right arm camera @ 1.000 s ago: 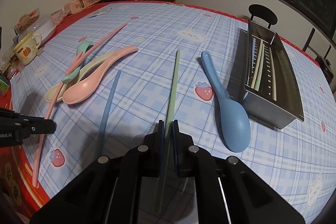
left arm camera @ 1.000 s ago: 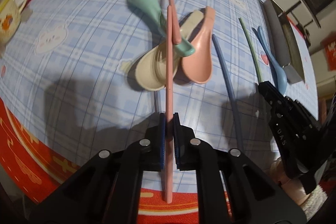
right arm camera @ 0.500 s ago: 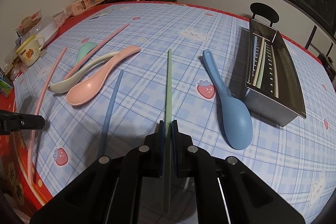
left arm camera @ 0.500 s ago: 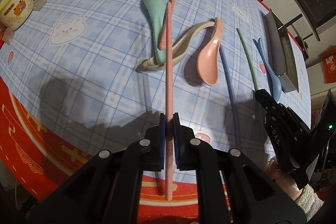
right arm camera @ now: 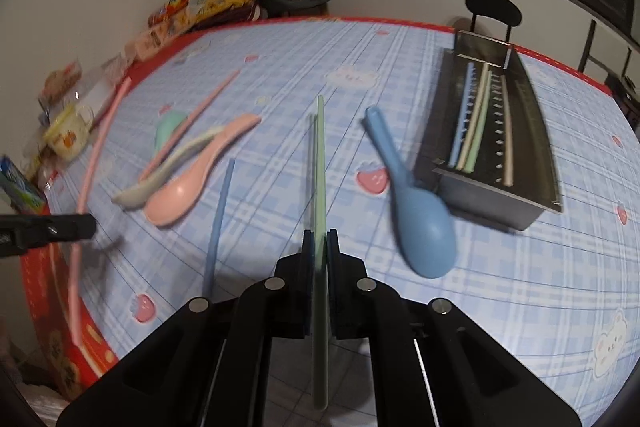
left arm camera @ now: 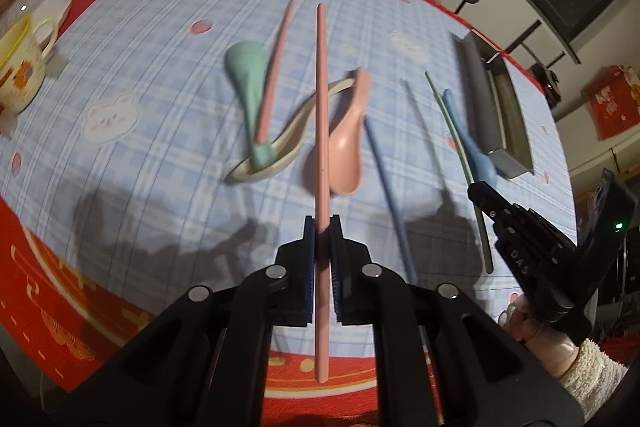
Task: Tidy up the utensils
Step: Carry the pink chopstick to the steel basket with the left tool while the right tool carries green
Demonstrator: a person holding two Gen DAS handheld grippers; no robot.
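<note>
Left hand-held gripper [left arm camera: 322,227] tight on pink chopstick [left arm camera: 322,131], right hand-held gripper [right arm camera: 318,241] on green chopstick [right arm camera: 320,163]

You're working over a smooth, faintly sheeny tablecloth [right arm camera: 460,291] that looks like wipe-clean plastic, and the pink chopstick [left arm camera: 322,131], green chopstick [right arm camera: 320,163], blue chopstick [right arm camera: 218,223] and the spoons, such as the blue spoon [right arm camera: 420,223] and pink spoon [right arm camera: 188,187], all look like matt, slightly grainy plastic. The tray [right arm camera: 532,147] is brushed metal with a dull shine and a row of punched holes, while your gripper bodies [left arm camera: 320,347] are matt black plastic with bright metal pins. The mug [left arm camera: 18,75] looks glossy, like glazed ceramic, and your sleeve [left arm camera: 592,375] is fuzzy cream cloth.
</note>
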